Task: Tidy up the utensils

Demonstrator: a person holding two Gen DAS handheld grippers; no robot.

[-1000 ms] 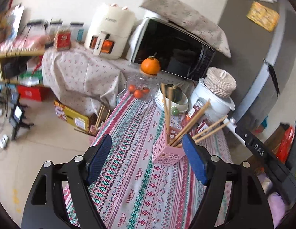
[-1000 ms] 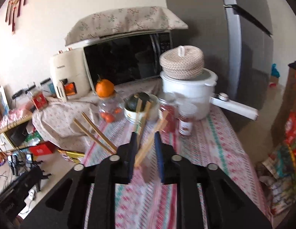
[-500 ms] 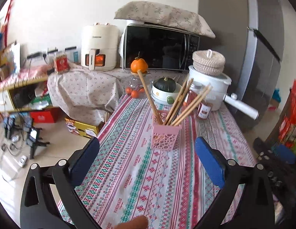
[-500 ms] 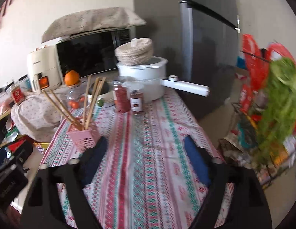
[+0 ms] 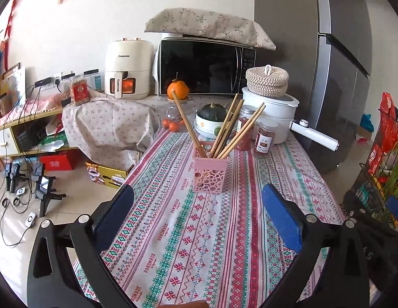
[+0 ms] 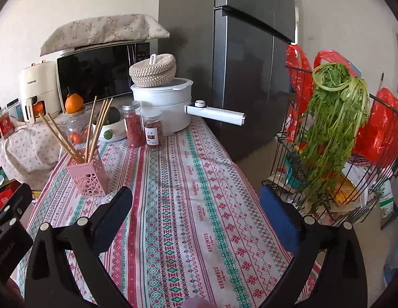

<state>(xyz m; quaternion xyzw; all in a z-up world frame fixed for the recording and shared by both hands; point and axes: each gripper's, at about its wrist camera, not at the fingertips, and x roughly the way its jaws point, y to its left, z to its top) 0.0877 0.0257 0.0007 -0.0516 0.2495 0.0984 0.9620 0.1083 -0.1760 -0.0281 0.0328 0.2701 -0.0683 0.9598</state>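
Presently the left tool [image 5: 197, 211] is held spread wide and empty above the near part of the worktop [image 5: 199, 243], its blue pads [image 5: 281, 217] well apart from everything, which suggests that nothing more is left to carry. Likewise the right tool [image 6: 196, 210] is spread and empty, held back over the patterned cloth and aimed past the holder's right side.

Farther out, the pink holder [image 5: 210, 170] is stood upright near the middle of the worktop, and the chopsticks [image 5: 224, 131] are gathered in it, fanned against its rim because its mouth is wider than the bundle. About six sticks are counted, though overlaps make the number uncertain. One holder is seen; no loose utensil is seen on the cloth.

Beyond it, two spice jars [image 6: 142, 127] are stood beside one white pot [image 6: 163, 105], evidently kept apart from the utensils.
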